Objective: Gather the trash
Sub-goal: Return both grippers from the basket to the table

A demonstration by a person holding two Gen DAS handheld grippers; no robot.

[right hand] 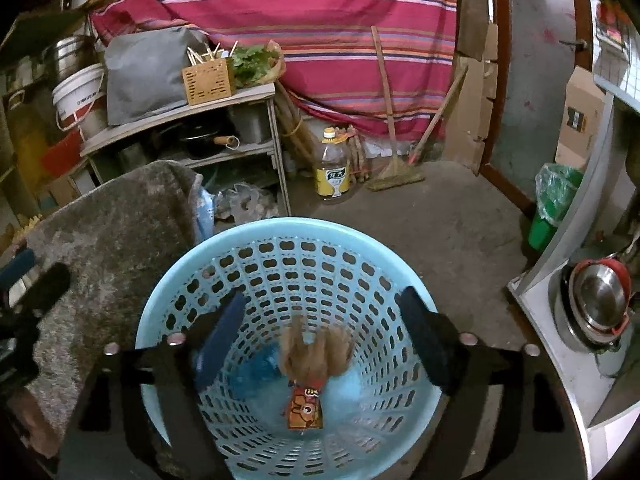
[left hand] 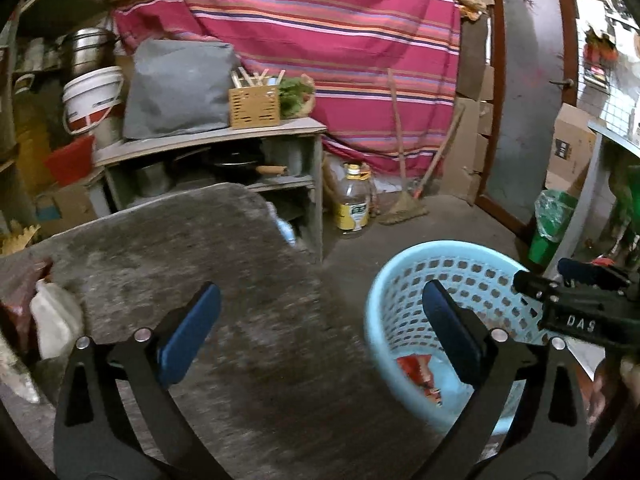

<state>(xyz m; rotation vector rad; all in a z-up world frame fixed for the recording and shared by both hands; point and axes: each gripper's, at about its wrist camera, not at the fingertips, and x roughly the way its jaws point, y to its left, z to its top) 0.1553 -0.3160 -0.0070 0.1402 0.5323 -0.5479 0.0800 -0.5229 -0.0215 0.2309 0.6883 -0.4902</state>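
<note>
A: How far along are we? Our right gripper [right hand: 320,344] hangs straight over the blue basket [right hand: 208,276], its jaws standing wide with nothing pressed between the pads; a brown blurred scrap [right hand: 316,350] sits in the gap between the fingers, apparently dropping, and below it an orange wrapper [right hand: 305,410] lies on the basket floor.

B: So at least that wrapper is in; beside it there is a blue patch (too blurred for us to name). Our left gripper [left hand: 322,332] is spread wide as well and grips nothing; ahead of it lies the grey mat [left hand: 208,280], and the basket sits just off its right finger.

A: And what is left, as we judge it?

B: Off to the far left of the left gripper, at the mat's edge, we see a white container [left hand: 56,320] and a reddish packet [left hand: 20,292]; these look like the next pickings, though whether they count as trash we cannot tell.
</note>
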